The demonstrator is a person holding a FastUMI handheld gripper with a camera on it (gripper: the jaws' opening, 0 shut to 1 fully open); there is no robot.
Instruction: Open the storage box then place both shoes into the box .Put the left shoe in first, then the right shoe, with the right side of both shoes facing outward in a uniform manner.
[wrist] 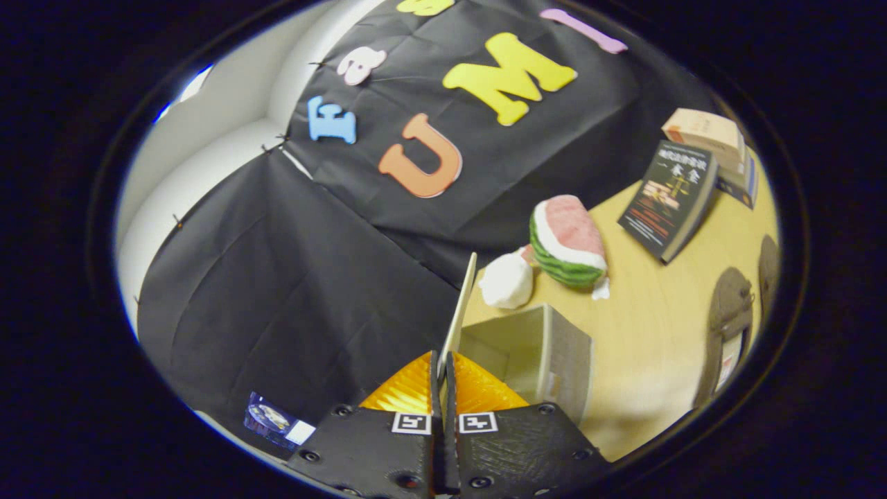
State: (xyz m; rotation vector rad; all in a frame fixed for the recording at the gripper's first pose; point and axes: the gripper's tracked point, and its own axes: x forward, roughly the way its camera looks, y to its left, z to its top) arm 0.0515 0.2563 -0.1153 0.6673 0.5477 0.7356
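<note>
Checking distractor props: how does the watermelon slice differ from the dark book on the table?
The watermelon slice is rounded, green-rinded with pink flesh; the dark book is flat, rectangular, with a black printed cover. The slice sits close beyond the open storage box; the book lies farther off, next to stacked books. Both rest on the wooden table, well ahead of the gripper, whose fingers pinch the box lid.

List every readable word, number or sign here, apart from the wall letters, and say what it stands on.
Dark book: cover print, too blurred to read.
Tan box behind it: print too small.
Gripper, jaws shut on the storage box lid: square coded markers, no words.
</note>
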